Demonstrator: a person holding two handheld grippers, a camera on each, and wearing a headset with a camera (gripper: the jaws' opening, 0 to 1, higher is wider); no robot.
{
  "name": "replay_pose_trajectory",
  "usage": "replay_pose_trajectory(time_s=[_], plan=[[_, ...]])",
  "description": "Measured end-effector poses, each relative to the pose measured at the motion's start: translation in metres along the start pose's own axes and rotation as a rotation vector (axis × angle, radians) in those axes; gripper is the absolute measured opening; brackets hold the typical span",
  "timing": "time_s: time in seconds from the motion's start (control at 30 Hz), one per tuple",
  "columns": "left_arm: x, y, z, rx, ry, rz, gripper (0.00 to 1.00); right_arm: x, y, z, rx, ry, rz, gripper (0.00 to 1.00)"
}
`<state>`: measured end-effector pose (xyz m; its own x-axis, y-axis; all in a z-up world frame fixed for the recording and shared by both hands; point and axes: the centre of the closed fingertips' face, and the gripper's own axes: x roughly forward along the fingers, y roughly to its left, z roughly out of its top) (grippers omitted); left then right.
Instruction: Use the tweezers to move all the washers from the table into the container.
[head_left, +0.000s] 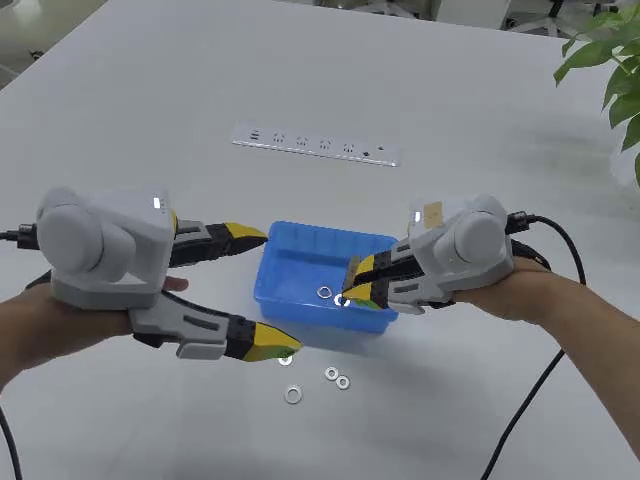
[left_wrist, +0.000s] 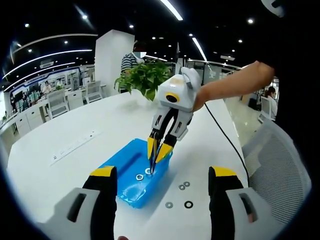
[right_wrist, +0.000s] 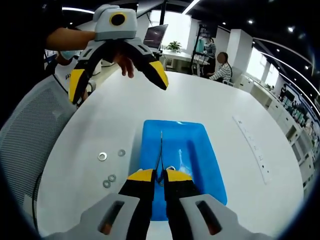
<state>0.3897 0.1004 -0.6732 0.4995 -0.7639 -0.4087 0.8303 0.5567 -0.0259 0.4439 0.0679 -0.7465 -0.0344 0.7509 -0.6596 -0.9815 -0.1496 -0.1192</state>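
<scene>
A blue container (head_left: 300, 262) (left_wrist: 126, 167) (right_wrist: 187, 150) sits mid-table, with two washers (head_left: 324, 292) (left_wrist: 139, 177) lying inside it. Several washers (head_left: 292, 395) (left_wrist: 188, 204) (right_wrist: 102, 156) lie on the white table in front of it. My right gripper (head_left: 352, 287) (right_wrist: 160, 176) is shut on thin metal tweezers (left_wrist: 152, 161) (right_wrist: 160, 150), whose tips point down into the container; I cannot tell whether they hold a washer. My left gripper (head_left: 270, 290) (left_wrist: 163, 172) hangs open to the left of the container, with nothing between its jaws.
A white power strip (head_left: 315, 145) (left_wrist: 75, 146) (right_wrist: 252, 147) lies on the far side of the container. A potted plant (head_left: 610, 60) (left_wrist: 144, 80) stands at the back right. A black cable (head_left: 545, 380) trails from the right gripper. A mesh chair (right_wrist: 30, 130) stands off the table's edge.
</scene>
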Motion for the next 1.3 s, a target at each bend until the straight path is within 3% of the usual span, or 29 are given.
replay_pose_trajectory(time_s=[0.83, 1.3], plan=[[0.037, 0.008, 0.013, 0.106, 0.034, -0.089, 0.30, 0.005, 0.002, -0.006, 0.009, 0.005, 0.011, 0.08], [0.061, 0.012, 0.011, 0.173, 0.081, -0.123, 0.20, 0.005, 0.001, -0.005, 0.010, 0.003, 0.012, 0.08]])
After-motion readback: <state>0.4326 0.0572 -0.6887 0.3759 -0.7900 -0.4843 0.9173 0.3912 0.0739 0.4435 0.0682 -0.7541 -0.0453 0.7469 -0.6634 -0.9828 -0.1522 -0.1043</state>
